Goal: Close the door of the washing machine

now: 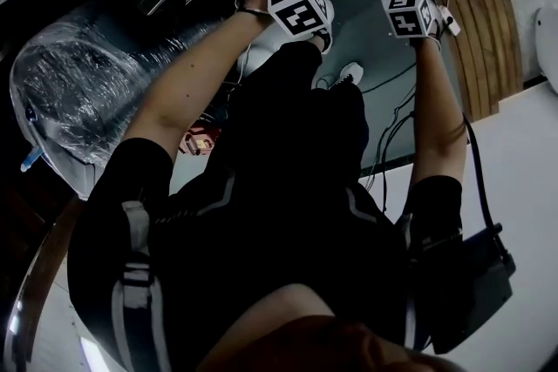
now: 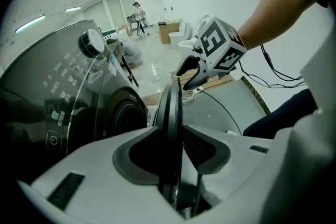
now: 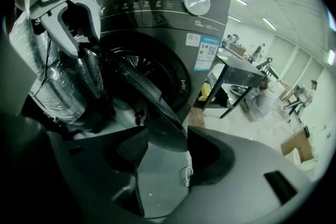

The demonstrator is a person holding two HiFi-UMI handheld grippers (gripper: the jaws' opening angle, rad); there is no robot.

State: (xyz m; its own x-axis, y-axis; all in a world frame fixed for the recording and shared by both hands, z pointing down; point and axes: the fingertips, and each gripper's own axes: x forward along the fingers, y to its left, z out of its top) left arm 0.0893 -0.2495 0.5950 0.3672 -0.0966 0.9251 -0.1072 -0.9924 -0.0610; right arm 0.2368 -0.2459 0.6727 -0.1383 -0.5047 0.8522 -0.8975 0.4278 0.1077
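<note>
Glossy dark plastic door (image 2: 170, 113), sheeny grey washing machine (image 3: 157, 8), crinkled wrap (image 1: 78, 91), wooden pallet (image 1: 488, 30)

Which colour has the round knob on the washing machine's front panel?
The knob is silver, on a dark grey panel; the right gripper view shows it best.

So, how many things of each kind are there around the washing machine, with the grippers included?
Dark grey front-loading washing machine: 1
Round dark washing-machine door: 1
Round silver dial: 1
White two-jaw grippers: 2, the left gripper and the right gripper
Bulky object wrapped in clear plastic film: 1
Total: 6
</note>
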